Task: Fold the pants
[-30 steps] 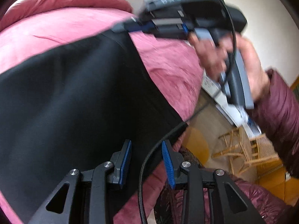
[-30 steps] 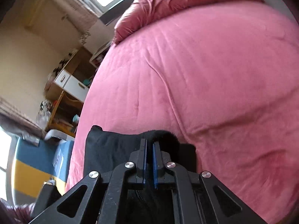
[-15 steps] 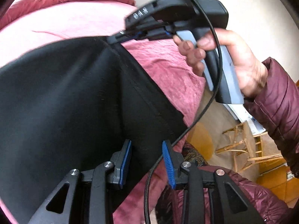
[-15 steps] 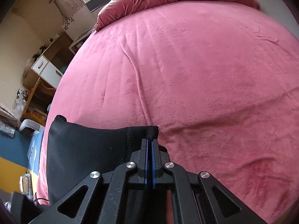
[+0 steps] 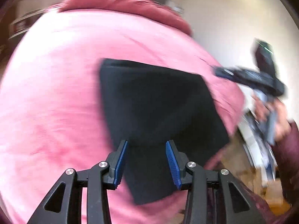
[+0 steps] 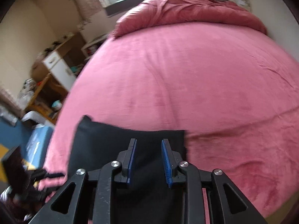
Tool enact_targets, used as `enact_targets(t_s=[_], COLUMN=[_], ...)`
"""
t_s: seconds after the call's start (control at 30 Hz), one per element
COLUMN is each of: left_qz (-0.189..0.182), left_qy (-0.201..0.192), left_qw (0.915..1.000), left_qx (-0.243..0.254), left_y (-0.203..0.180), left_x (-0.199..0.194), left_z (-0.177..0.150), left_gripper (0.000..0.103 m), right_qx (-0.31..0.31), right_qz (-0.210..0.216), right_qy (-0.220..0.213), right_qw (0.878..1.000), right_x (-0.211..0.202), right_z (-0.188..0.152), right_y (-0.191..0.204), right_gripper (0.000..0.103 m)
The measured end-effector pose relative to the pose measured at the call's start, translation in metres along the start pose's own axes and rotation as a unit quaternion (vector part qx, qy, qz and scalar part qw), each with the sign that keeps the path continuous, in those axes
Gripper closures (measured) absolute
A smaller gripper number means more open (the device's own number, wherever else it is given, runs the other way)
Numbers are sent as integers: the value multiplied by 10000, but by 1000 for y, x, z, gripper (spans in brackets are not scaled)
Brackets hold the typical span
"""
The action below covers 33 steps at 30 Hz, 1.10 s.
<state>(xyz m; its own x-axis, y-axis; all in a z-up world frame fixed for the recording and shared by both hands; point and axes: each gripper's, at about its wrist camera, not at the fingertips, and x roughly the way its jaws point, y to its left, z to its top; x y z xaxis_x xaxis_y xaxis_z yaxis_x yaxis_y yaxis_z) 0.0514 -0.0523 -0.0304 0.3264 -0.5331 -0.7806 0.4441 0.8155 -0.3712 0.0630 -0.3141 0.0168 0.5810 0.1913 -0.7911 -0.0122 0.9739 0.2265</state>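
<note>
Bed [image 6: 196, 85]: covered by a pink blanket; it fills most of both my wrist views.
Quilt [image 6: 186, 11]: darker pink, bunched at the far end of the bed, below the window.
Pants [image 5: 155, 108]: black, folded into a flat, roughly four-sided stack lying on the blanket near the bed's close edge. In my right wrist view the pants [image 6: 119, 145] lie directly under and ahead of my right tongs.
Shelves [image 6: 54, 71]: wooden unit with white drawers, standing beside the bed on the left of my right wrist view; its contents are too blurred to name.
Left tongs [image 5: 146, 160]: jaws are opening; blue pads stand apart over the near part of the pants, and no cloth is pinched between them. State: released.
Right tongs [image 6: 148, 161]: jaws are opening; blue pads stand apart above the pants, with no cloth caught in the gap. State: released. In my left wrist view the right tongs [image 5: 222, 72] are off the right-hand corner of the pants, above the blanket's edge, blurred.
Right hand [image 5: 271, 119]: wrapped around the tool's handle, with a dark red sleeve behind it.
</note>
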Motion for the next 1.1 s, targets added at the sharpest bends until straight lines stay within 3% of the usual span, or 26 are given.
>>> enact_targets(t_s=[0.07,0.17,0.27,0.37,0.57,0.77,0.97,1.1], left_qz=[641,1008,1070,1012,845,796,805,762], left_qy=[-80,-221,-349,-409,-454,-313,-149,-126], left_qw=[9978,9941,9930,9936,9953,9963,9966,9970], left_qx=[-158,-319,-365,-282,-128,33,119,97], left_y=[17,28,27,27,25,17,16,19], left_x=[-3,-9,-11,-10,-3,20,42,51], left_z=[2,3,5,14,30,42,54,62], left_gripper=[61,59,49,48,45,45,44,33], right_qx=[-142,-289,-215,-7,647,1210,1144,1036], right_qz=[117,117,-21,-62,-738,-790,-823,-886], right_qy=[41,229,490,614,351,371,528,570], right_qw=[9998,9993,9986,9981,9945,9888,9886,9890], right_x=[1,10,18,19,3,7,26,31], right_z=[-7,-24,-45,-62,-80,-88,-94,-97], right_y=[19,41,49,45,8,-28,-34,-37], right_gripper=[76,76,76,75,53,52,56,58])
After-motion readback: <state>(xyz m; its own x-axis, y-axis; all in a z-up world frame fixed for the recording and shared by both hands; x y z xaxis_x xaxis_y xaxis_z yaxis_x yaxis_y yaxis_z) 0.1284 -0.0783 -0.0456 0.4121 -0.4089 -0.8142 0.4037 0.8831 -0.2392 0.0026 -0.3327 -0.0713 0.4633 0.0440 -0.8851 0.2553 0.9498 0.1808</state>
